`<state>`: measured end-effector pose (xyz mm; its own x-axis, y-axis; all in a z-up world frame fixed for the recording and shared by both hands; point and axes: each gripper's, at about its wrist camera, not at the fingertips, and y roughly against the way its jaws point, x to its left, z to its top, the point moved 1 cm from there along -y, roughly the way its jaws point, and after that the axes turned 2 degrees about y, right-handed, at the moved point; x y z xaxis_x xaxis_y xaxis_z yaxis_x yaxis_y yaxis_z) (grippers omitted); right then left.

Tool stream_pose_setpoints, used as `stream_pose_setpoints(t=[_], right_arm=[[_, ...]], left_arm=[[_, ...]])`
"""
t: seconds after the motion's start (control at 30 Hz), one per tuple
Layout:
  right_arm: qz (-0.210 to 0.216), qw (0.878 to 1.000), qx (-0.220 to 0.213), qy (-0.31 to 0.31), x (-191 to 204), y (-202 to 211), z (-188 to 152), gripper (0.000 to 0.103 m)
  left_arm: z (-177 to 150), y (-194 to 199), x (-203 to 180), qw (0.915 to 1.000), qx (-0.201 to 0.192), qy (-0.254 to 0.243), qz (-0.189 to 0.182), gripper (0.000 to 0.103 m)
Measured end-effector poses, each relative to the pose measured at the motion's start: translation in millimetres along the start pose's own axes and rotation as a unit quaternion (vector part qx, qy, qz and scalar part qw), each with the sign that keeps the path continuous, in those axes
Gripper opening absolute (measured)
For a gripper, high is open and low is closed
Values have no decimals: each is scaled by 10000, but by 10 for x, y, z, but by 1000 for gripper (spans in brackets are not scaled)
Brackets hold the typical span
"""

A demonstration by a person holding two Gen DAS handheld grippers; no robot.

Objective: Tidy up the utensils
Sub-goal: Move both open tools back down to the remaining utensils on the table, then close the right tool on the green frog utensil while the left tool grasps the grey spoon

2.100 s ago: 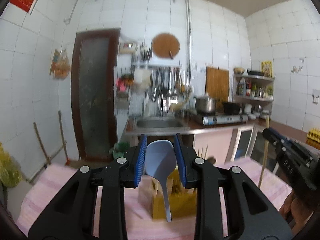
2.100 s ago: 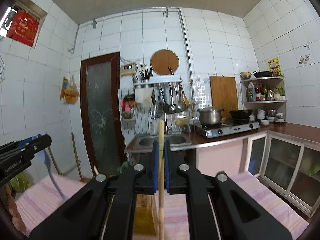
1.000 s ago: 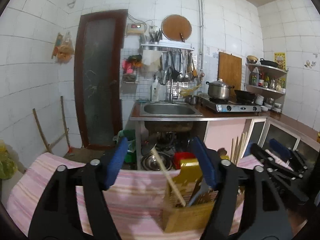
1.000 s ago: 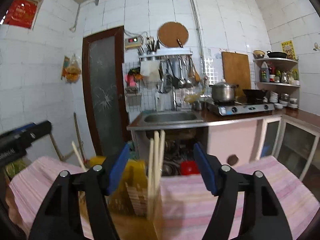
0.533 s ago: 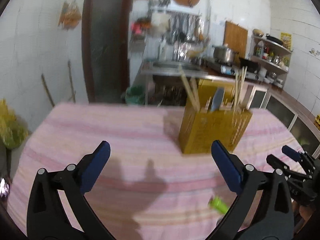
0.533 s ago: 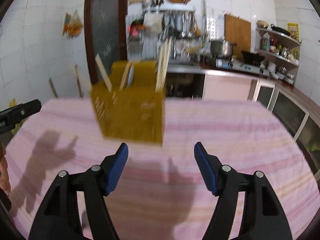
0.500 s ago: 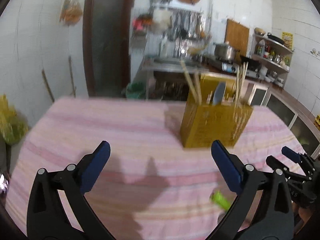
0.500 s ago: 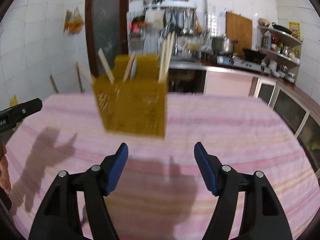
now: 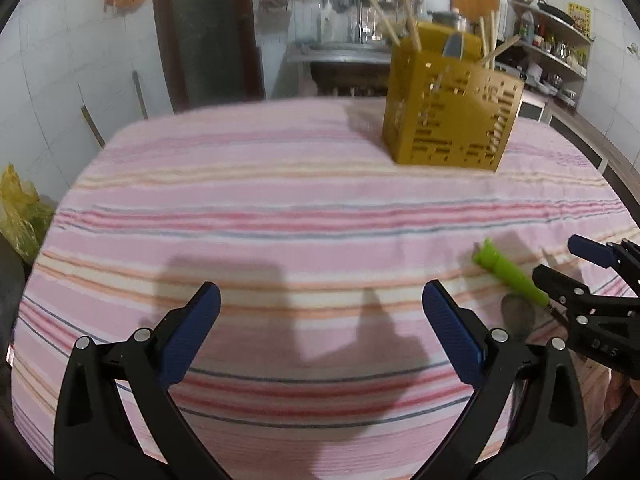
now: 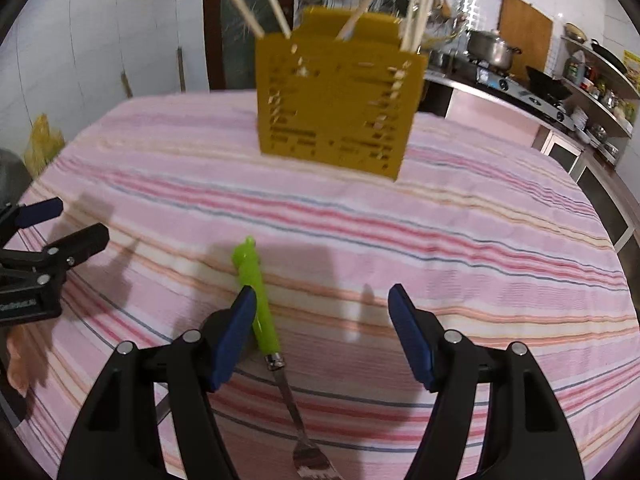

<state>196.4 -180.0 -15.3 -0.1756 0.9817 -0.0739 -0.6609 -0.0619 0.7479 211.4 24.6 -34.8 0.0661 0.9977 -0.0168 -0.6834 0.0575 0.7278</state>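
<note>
A yellow slotted utensil holder stands at the far side of the pink striped table, also seen in the right wrist view. It holds chopsticks and a pale spoon. A fork with a green handle lies on the cloth just inside my right gripper's left finger; it also shows in the left wrist view. A dark round spoon bowl lies partly hidden behind that finger. My right gripper is open and empty above the fork. My left gripper is open and empty over bare cloth.
The striped tablecloth covers the whole table. A yellow plastic bag hangs off the left edge. A kitchen counter with sink, stove and pot stands behind the table.
Both grippers let go of the spoon and chopsticks into the holder, opened, and drew back and down toward the near table. The green-handled fork is now under the right gripper.
</note>
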Motion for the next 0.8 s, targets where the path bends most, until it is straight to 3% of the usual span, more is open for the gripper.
stream_pose_setpoints(t=[0.13,0.2,0.37,0.6,0.8], right_arm=[[46,9995,290,86,94,-173,71,66],[122,9989,417,183,160,-257,115,56],[293,9984,443,176,194,-329,211,20],[-141,9979,422,-474,-280,-200,70,16],[-603,9912,489,-1076,-793,-51,-142,16]], left_arm=[[8,-66,12,10000,70,-28,43,98],[2,-80,-19,9999,56,-111,79,98],[-9,-75,-123,9998,32,-179,28,98],[9,-28,-307,9990,90,-151,-408,98],[-57,-64,-764,9960,257,-416,-743,97]])
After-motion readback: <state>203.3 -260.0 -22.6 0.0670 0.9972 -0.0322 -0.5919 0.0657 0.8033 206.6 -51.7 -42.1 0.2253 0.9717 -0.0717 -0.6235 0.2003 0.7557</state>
